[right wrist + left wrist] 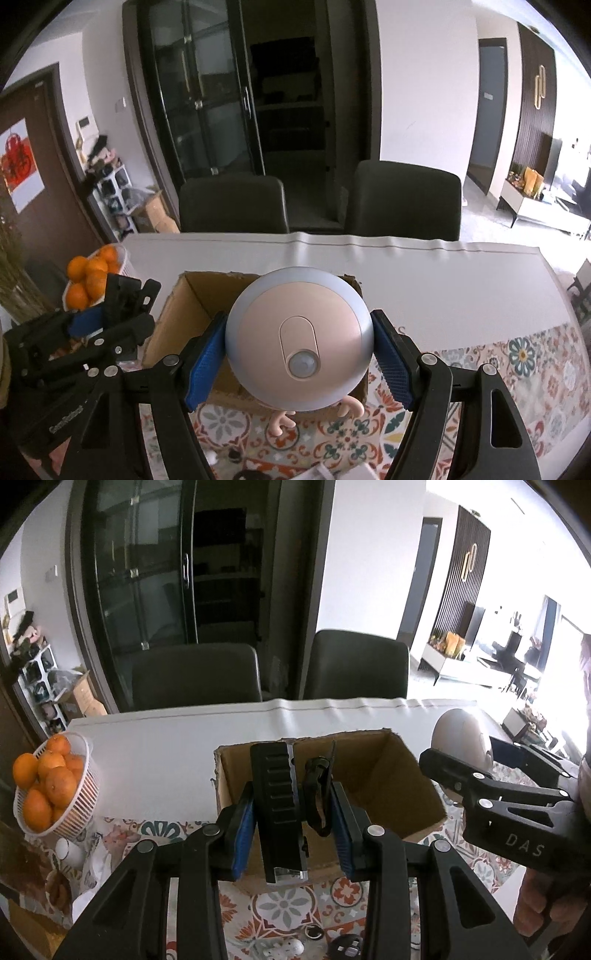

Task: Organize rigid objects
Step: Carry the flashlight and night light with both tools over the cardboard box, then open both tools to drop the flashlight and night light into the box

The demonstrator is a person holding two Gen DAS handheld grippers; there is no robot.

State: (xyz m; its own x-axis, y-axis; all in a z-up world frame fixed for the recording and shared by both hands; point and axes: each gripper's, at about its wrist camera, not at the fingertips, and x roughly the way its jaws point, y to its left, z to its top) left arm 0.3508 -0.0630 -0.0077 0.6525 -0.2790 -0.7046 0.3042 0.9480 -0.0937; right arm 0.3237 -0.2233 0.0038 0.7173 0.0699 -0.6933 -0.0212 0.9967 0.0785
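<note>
A: Left gripper (291, 834) — fingers (242, 834) clamped tight on a black folding phone holder (279, 808), long axis running away from the camera, far end poking out over the near wall of the cardboard box (413, 775).
B: Box position?
A: Open-topped, on the patterned cloth, nearer the table's front edge, white table (159, 753) beyond. Looks bare inside from the part showing.
B: Right side?
A: Right gripper (299, 354) — fingers (205, 365) roughly half spread, pads pressing both flanks of a round pink-and-grey sensor night light (299, 336), little pink feet dangling below. Light hanging above the box's near rim, box mouth just beyond.
B: Nearer the drop?
A: Hard to call; both poised at the near wall, left entering from the box's left half, right from its right. Likely only a short push forward needed before release.
B: Clash risk?
A: Grippers close side by side; basket of oranges (55, 782) off at the left edge, well clear.
</note>
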